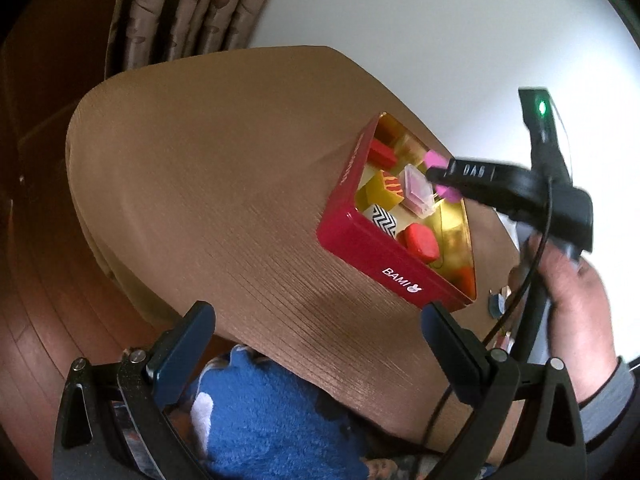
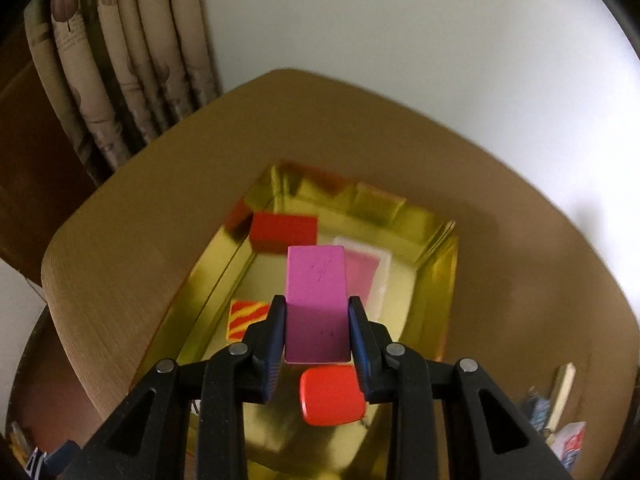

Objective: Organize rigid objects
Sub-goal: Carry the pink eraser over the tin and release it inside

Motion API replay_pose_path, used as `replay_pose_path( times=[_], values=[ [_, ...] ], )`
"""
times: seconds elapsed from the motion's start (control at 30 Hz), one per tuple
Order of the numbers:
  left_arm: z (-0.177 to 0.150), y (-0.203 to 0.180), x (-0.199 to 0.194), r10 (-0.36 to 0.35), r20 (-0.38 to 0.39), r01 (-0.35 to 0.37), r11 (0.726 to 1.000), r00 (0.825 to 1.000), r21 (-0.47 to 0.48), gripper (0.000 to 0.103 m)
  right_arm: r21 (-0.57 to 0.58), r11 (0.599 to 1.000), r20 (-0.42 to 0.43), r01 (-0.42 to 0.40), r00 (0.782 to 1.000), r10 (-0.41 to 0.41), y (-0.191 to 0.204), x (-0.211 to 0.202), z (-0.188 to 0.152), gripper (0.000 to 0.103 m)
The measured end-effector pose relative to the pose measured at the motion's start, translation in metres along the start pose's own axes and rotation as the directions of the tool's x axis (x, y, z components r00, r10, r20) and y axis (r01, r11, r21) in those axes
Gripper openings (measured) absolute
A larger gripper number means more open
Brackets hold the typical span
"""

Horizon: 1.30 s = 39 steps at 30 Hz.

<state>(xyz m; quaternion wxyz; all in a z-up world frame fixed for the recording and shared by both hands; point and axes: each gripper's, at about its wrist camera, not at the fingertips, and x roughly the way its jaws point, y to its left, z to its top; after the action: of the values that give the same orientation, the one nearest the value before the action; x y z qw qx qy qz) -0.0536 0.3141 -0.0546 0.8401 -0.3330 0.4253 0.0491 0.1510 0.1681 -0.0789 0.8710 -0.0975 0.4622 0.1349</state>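
We had the right claw (image 2: 317,332) clamped on a pink rectangular block (image 2: 316,280), its blue pads pressing both long sides, and we held it over the open red tin box with the gold lining (image 2: 436,256). The block stuck out well past the fingertips, so we judged a knock on its free end could twist it in the grip.

Straight beneath the block lay a clear plastic case with a pink insert (image 2: 366,276); we thought a release there would leave the block perched on the case and tilted. Just below the claw sat a red rounded block (image 2: 332,396), and to its left a red-and-yellow striped block (image 2: 247,317); beyond the pink block's tip lay a red rectangular block (image 2: 285,232). Bare gold floor showed to the right of the case, which looked the freest spot, though the tin's right wall stood close.

Our left claw (image 1: 320,334) gaped wide and empty over the brown tabletop (image 1: 200,184), just beside the tin's near corner, well clear of the right claw. The tin lay close to the tabletop's edge, so we judged a shove could push it off.
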Motion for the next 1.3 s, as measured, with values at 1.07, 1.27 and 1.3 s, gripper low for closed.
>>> replay_pose_path(
  times=[1.07, 1.27, 1.3],
  values=[
    [0.003, 0.002, 0.013, 0.000, -0.057, 0.000, 1.000, 0.998, -0.016, 0.102, -0.002, 0.993, -0.085, -0.120, 0.989, 0.119, 0.019, 0.055, -0.003, 0.040],
    [0.000, -0.005, 0.011, 0.012, -0.037, -0.012, 1.000, 0.999, 0.004, 0.102, 0.053, 0.976, 0.063, -0.212, 0.976, 0.209, -0.021, 0.000, -0.024, 0.053],
    [-0.001, -0.008, 0.010, 0.015, -0.032, -0.014, 1.000, 0.999, 0.013, 0.102, 0.075, 0.972, 0.097, -0.223, 0.972, 0.216, -0.036, -0.016, -0.036, 0.057]
  ],
)
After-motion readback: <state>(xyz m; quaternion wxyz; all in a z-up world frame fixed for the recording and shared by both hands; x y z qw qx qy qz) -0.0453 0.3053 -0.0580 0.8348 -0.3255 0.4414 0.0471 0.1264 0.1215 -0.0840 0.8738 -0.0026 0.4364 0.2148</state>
